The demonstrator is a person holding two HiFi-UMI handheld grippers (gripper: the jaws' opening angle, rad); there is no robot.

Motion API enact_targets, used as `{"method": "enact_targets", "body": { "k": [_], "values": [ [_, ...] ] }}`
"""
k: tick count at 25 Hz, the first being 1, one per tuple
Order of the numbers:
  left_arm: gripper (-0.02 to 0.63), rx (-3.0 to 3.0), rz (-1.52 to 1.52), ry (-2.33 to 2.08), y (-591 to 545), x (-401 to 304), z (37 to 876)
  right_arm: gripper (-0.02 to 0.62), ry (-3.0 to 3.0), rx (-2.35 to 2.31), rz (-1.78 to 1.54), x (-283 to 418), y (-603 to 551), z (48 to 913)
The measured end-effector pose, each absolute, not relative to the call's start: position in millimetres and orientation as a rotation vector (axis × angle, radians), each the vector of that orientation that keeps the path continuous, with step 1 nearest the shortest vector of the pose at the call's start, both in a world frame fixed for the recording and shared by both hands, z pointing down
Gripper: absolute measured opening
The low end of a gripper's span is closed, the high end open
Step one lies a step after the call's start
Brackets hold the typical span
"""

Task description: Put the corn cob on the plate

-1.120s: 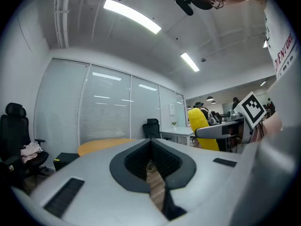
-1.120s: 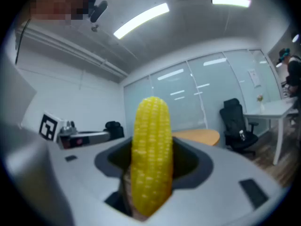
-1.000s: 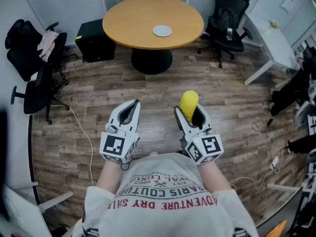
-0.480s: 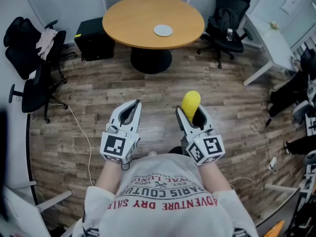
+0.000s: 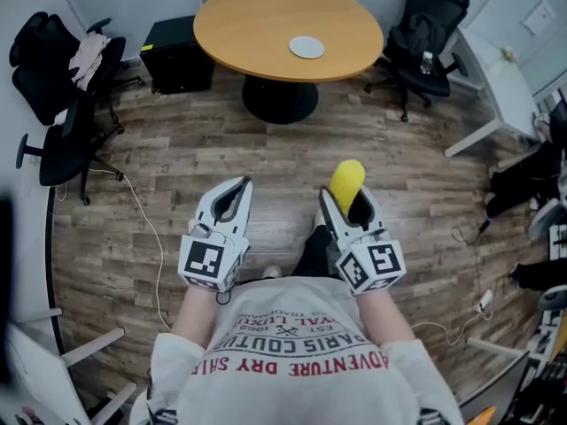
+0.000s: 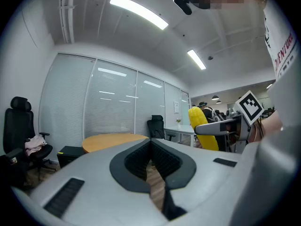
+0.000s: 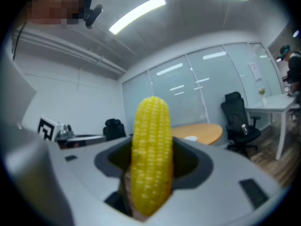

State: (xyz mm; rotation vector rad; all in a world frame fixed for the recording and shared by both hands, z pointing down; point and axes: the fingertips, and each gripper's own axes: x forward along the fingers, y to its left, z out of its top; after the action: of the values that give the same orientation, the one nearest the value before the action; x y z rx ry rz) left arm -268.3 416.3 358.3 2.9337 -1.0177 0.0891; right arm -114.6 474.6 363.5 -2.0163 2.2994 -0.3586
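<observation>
Your right gripper (image 5: 347, 209) is clamped on the corn cob (image 5: 346, 181), gripping its lower half so the rounded tip stands up and forward, clear of the jaws. That grip leaves most of the cob free to touch down first when you reach the plate (image 5: 306, 47). The plate sits on the round table (image 5: 252, 25), well apart from you across the wooden floor (image 5: 177, 166), so the cob is in the air in front of your chest and not yet near its target. Your left gripper (image 5: 232, 200) is closed with nothing between its jaws. It is carried level beside the right one, probably just out of the way, since the job needs only one hand. I can't quite judge how firmly the pads bite the cob. The kernels look smooth, so carry it upright as you walk over.
</observation>
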Motion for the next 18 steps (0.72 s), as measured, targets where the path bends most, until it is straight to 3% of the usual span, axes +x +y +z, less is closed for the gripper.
{"method": "enact_targets", "body": {
  "k": [7,18],
  "values": [
    [0.032,2.895,0.107,-1.103,376,-255,360,0.267,2.348,-1.952,-0.401,-97,430,370],
    [0.032,2.901,0.110,-1.166,288,-156,351,0.267,2.399,-1.862,-0.435,-4,332,367]
  ]
}}
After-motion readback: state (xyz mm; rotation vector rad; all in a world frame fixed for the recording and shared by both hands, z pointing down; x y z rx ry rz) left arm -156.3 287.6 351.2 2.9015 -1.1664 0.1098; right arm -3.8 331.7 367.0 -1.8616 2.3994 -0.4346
